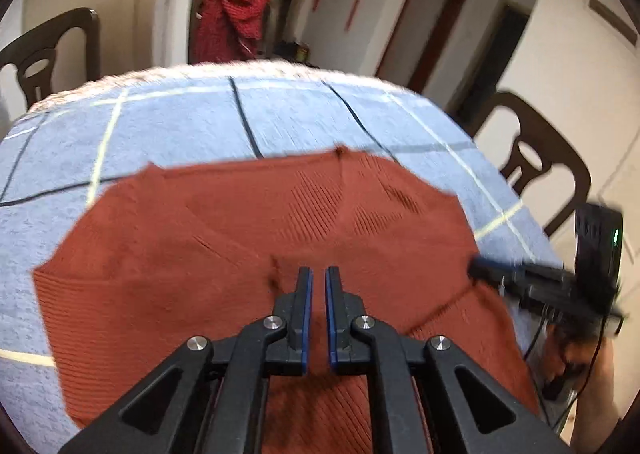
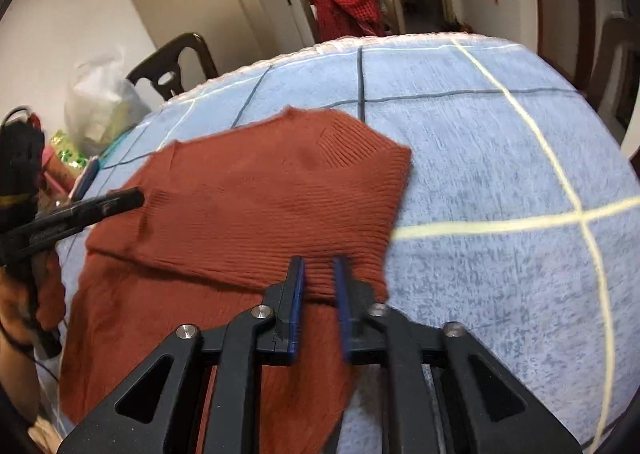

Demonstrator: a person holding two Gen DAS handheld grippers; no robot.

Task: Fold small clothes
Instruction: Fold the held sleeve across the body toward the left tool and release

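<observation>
Rust knit sweater [image 1: 248, 254] lying on a table under a blue checked cloth [image 1: 168, 134], part-folded: seen from the right wrist, an upper layer [image 2: 260, 190] is doubled over the lower body, its folded edge running across the sweater just ahead of the right gripper [image 2: 318, 270].

Left gripper [image 1: 316, 282]: jaws drawn to their narrowest, a thin slit between the blue pads, with sweater knit visible through it. From its own camera it cannot be told whether any cloth is pinched. From the right wrist, its tip [image 2: 120, 200] sits at the sweater's left edge, on or just over the knit.

Right gripper: jaws narrow, one finger blurred; the folded edge lies between the pads and appears caught, though the grip looks shallow. From the left wrist, its tip [image 1: 492, 272] meets the sweater's right edge.

Beyond the sweater's far edge: chairs [image 1: 56, 50], one draped with a red garment [image 1: 232, 18].

Risks, as judged from this state:
- A shallow right-hand pinch could slip, dropping the upper layer askew.
- If the left jaws hold nothing, a lift would be one-sided and twist the fold.
- Loose knit stretches; uneven pulls would leave a crooked edge.
- The cloth beneath could be nipped with the sweater and drag.
</observation>
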